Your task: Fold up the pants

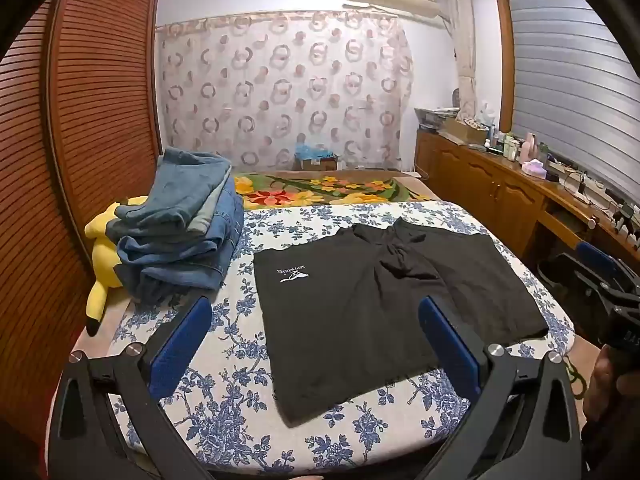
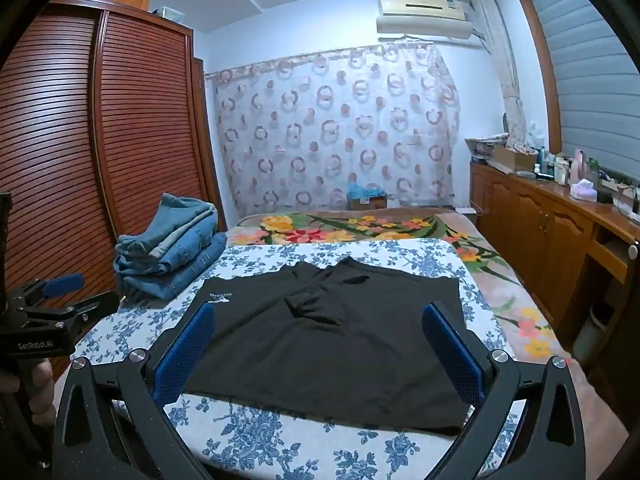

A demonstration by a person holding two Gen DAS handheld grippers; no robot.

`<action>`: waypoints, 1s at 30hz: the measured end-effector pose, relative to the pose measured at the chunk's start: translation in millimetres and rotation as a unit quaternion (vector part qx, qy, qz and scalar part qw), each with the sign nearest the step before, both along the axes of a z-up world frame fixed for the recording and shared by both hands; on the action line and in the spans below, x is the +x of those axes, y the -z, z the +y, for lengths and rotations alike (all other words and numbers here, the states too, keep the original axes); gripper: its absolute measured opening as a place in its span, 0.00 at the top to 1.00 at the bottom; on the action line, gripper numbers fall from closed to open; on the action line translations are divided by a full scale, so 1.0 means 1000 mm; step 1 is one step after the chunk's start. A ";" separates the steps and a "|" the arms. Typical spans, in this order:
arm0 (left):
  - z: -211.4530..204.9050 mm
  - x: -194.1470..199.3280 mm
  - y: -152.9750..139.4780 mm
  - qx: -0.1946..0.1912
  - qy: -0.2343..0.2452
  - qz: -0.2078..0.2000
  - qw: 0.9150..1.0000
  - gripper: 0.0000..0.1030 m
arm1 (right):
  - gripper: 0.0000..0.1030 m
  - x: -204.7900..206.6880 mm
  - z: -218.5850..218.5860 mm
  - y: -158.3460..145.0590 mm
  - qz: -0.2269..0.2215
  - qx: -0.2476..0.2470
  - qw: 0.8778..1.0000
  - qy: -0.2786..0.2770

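Black shorts [image 1: 372, 304] [image 2: 332, 340] with a small white logo lie spread flat on a board covered in blue-flowered cloth [image 1: 224, 408] [image 2: 280, 440]. My left gripper [image 1: 316, 344] hovers open over the near left part of the shorts, its blue pads wide apart and nothing between them. My right gripper [image 2: 320, 344] is open too, held over the near edge of the shorts with its pads apart. The right gripper shows at the right edge of the left wrist view [image 1: 608, 280]. The left gripper shows at the left edge of the right wrist view [image 2: 52, 296].
A stack of folded blue jeans [image 1: 180, 224] [image 2: 172, 248] sits on the board's far left corner, beside a yellow plush toy [image 1: 102, 256]. A flowered bedspread [image 2: 360, 228] lies behind. A slatted wardrobe [image 2: 100, 140] stands left, a wooden cabinet [image 2: 552, 232] with bottles right.
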State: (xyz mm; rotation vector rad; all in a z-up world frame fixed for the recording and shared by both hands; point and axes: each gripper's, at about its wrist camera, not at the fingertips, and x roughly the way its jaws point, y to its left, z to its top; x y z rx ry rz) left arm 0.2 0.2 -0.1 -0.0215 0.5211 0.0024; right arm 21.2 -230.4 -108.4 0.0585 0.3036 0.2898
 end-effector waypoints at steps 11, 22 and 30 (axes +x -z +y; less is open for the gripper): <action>0.000 -0.001 -0.001 0.003 0.000 -0.003 1.000 0.00 | 0.00 0.002 0.000 -0.001 -0.001 0.003 1.000 0.002; 0.002 0.000 0.000 0.002 -0.001 -0.003 1.000 0.00 | 0.00 -0.003 0.001 0.000 -0.001 0.002 1.000 0.003; 0.002 0.000 -0.002 0.002 -0.001 -0.005 1.000 0.00 | 0.00 -0.003 0.001 0.000 -0.001 0.001 1.000 0.002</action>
